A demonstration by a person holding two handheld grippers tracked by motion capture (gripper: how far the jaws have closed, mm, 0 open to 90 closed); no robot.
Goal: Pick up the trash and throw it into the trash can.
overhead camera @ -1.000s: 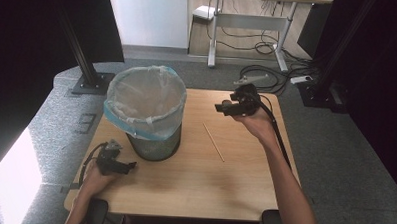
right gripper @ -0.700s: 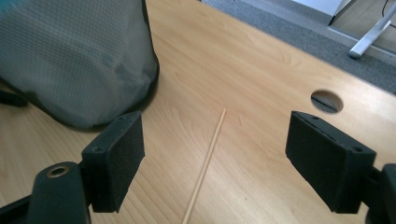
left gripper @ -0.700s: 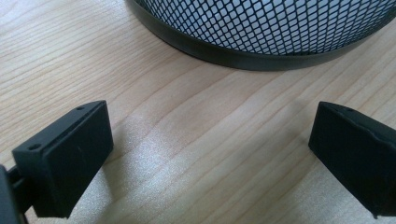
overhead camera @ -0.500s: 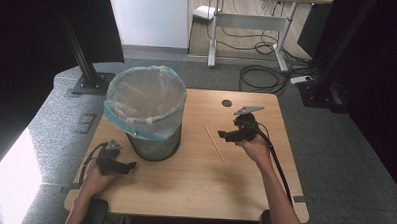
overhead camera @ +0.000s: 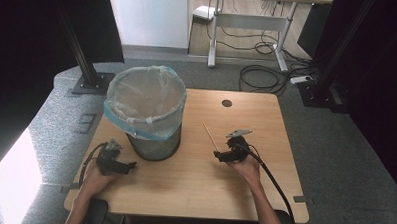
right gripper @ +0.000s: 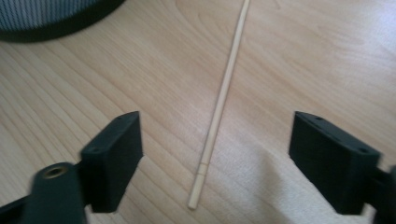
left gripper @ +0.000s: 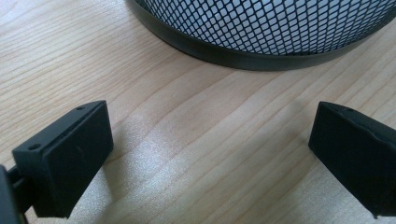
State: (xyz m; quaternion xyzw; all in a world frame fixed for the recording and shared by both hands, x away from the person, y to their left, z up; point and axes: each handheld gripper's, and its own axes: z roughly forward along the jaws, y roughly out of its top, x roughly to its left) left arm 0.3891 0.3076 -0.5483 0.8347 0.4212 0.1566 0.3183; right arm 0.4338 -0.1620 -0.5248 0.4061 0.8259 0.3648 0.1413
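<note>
The right hand-held gripper stands wide open, having just closed slightly; the right gripper view shows the wooden stick lying untouched between its jaws. The high view places this stick mid-counter, right of the mesh bin. The left hand-held gripper is open, empty.

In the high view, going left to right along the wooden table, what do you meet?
left gripper → mesh bin with plastic liner → thin wooden stick → right gripper, all on the wooden table.
</note>
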